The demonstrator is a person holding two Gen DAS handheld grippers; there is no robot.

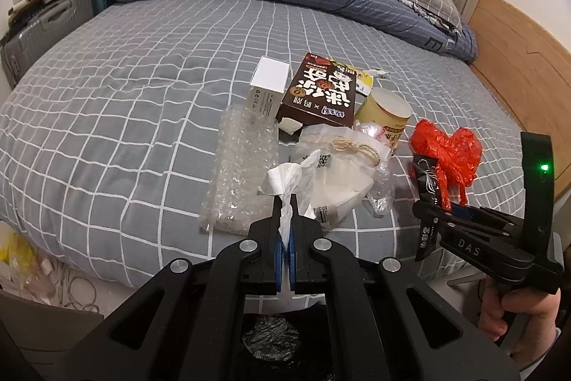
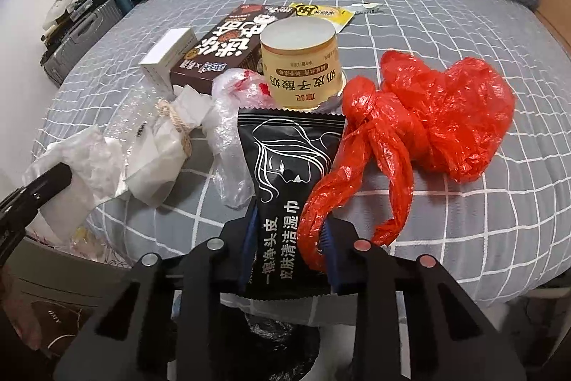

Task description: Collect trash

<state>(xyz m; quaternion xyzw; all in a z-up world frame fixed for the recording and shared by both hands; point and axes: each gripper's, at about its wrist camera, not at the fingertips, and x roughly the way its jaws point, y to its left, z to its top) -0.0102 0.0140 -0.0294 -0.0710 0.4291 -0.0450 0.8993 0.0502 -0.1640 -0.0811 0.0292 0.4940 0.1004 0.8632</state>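
Right claw [image 2: 289, 238]: jaws partly closed, with a black sachet [image 2: 289, 174] and the tails of a red bag [image 2: 439, 116] between the pads. The sachet stands lengthwise along the fingers, its top edge pointing away from the claw; the bag's tails enter from the right and its bulk lies on the bed [image 2: 464, 24] ahead and to the right. Whether the pads truly pinch both items cannot be fully confirmed, but both appear carried.

Left claw [image 1: 285, 220]: jaws fully closed on a white tissue [image 1: 289, 177], which rises straight out from between the pads.

Directly below both claws, nearest the cameras, a dark bin liner [image 1: 271, 338] shows. Judgement: the drop point is straight down from either claw; both are about equally near.

Farther ahead of the left claw: bubble wrap [image 1: 239, 166], a tied pouch [image 1: 342, 159], then a brown box [image 1: 321, 88], a white box [image 1: 267, 84] and a cup [image 1: 385, 113], uncollected.
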